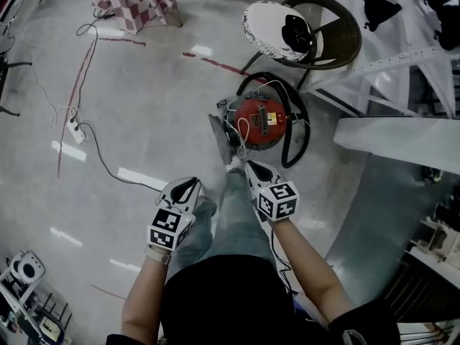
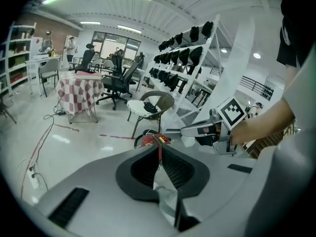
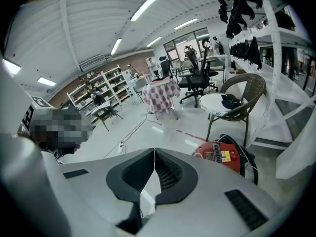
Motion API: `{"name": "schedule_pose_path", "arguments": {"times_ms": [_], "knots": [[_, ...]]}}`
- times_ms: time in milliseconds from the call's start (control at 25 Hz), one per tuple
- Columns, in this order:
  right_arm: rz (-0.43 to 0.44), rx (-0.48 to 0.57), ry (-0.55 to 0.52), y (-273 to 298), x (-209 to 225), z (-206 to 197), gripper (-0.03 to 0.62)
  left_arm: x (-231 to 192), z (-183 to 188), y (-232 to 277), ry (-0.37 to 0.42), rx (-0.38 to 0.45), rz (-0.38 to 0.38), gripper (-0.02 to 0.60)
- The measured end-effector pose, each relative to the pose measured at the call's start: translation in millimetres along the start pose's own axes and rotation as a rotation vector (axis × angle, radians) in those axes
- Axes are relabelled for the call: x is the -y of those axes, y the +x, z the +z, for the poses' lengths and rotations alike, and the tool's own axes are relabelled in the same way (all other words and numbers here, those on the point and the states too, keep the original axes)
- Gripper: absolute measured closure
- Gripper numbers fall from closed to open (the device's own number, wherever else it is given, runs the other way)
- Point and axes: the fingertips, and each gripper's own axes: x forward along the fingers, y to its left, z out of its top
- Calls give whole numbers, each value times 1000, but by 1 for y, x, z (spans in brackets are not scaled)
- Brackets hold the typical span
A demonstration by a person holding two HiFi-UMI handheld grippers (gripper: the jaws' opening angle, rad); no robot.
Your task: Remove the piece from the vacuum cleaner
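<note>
Both tongs are out over my legs, angled down at the red vacuum (image 1: 262, 123) on the floor just past my feet, in front of the wicker chair (image 1: 338, 38). Left gripper (image 1: 190, 184): jaws pressed together, nothing in them. Right gripper (image 1: 251, 167): same, pads meeting edge to edge, empty. That fits, I'd say, because I'm not at the machine yet, so there's nothing to spread them for. The right one sits nearer, just short of the canister, and the left is off to the side, well apart from it. The black hose (image 1: 296, 139) loops round the body, and a grey nozzle (image 1: 218, 138) lies at its left by a white cord (image 1: 242, 131). Which piece comes off I can't tell from here. My guess is the hose or the nozzle, and I'll have to open up first.
</note>
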Motion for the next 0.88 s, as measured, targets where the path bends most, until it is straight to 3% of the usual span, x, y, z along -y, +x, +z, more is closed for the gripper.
{"name": "schedule_pose_path", "arguments": {"times_ms": [560,720,880], "knots": [[85,-234,-55,117,65,-42,563,-19,-83,113,-282,-44,80,559],[114,-283,-84,153,74,-58,563,-30,-119,144,-346,-65,104,504],[141,-333,-86,190,88,-76,563,-41,-146,174,-379,-80,116,487]]}}
